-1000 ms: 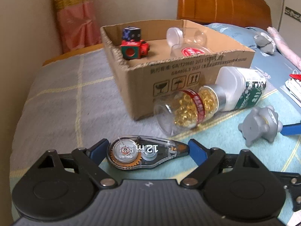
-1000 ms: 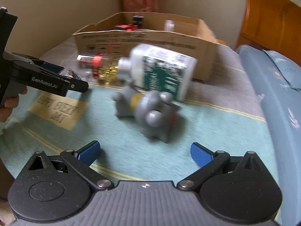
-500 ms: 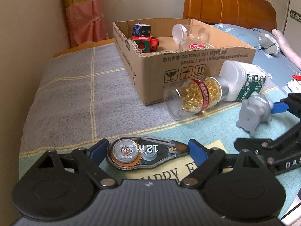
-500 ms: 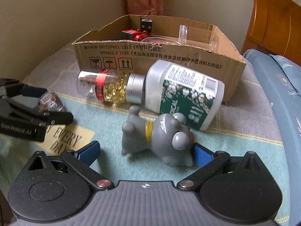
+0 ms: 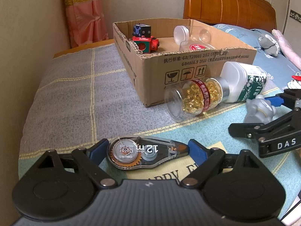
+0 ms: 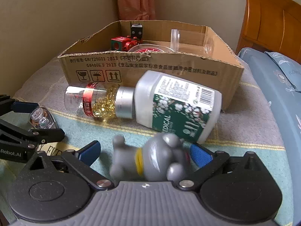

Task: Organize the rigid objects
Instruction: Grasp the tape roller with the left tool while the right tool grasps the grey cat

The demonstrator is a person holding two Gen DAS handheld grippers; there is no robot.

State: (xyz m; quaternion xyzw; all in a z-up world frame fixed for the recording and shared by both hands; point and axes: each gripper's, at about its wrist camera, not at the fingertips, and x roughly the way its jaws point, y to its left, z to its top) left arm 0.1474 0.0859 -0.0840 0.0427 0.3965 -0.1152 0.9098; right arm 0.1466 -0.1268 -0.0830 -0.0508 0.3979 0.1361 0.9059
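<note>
1. Two hand-held grippers work over a bed covered with a grey and teal checked blanket.
2. Left gripper: its blue pads flank a clear correction tape dispenser lying flat near the blanket's front edge; whether they press its ends or only bracket it, I cannot tell.
3. Right gripper: jaws spread wide, with a grey toy animal lying on its side between the pads; the left pad stands clear of the toy, and the right pad sits close beside its head.
4. Behind the toy, a white bottle with a green label lies on its side, cap end touching the silver cap of a clear bottle of golden capsules.
5. Both bottles lie just in front of an open cardboard box, which holds a red cube toy, a dark cube and clear plastic jars.
</note>
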